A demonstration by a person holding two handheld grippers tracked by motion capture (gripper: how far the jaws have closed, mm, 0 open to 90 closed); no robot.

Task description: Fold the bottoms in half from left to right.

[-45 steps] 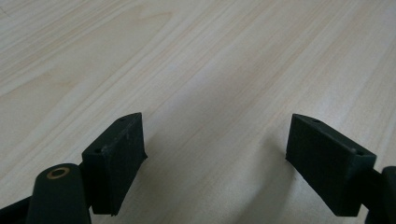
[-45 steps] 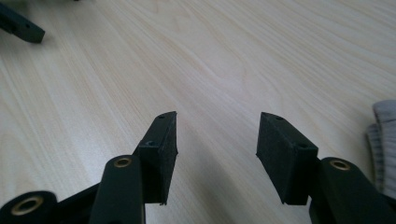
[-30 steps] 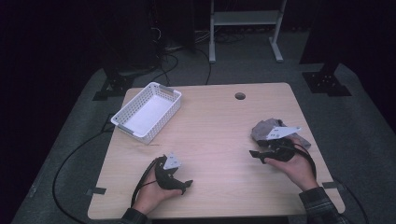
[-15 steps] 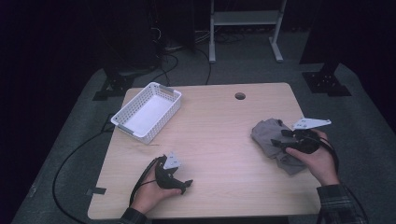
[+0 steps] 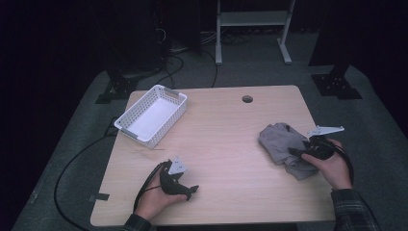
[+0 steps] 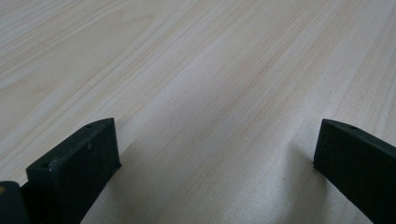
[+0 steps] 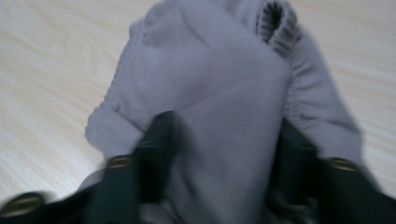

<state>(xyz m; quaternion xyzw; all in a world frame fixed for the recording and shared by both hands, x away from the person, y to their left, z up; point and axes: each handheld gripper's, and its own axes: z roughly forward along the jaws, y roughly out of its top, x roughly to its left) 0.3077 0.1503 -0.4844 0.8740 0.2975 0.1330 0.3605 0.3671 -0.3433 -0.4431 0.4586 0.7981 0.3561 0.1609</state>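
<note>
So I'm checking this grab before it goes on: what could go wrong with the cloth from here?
The right gripper has been closing its jaws around a thick fold of the grey cloth; it may catch only the top layer, so the rest could sag or unfold. The cloth lies near the table's right edge, so a slip might drop it off. The white basket sits far across the table, a long carry.

One grey garment (image 5: 284,147); one white basket (image 5: 153,115); two claws, left (image 5: 191,190), right (image 5: 294,152); one table (image 5: 226,130)

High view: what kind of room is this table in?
Probably a lab or recording studio: a bare wooden table on grey carpet, dark surroundings, loose cables on the floor and a white metal stand behind.
</note>
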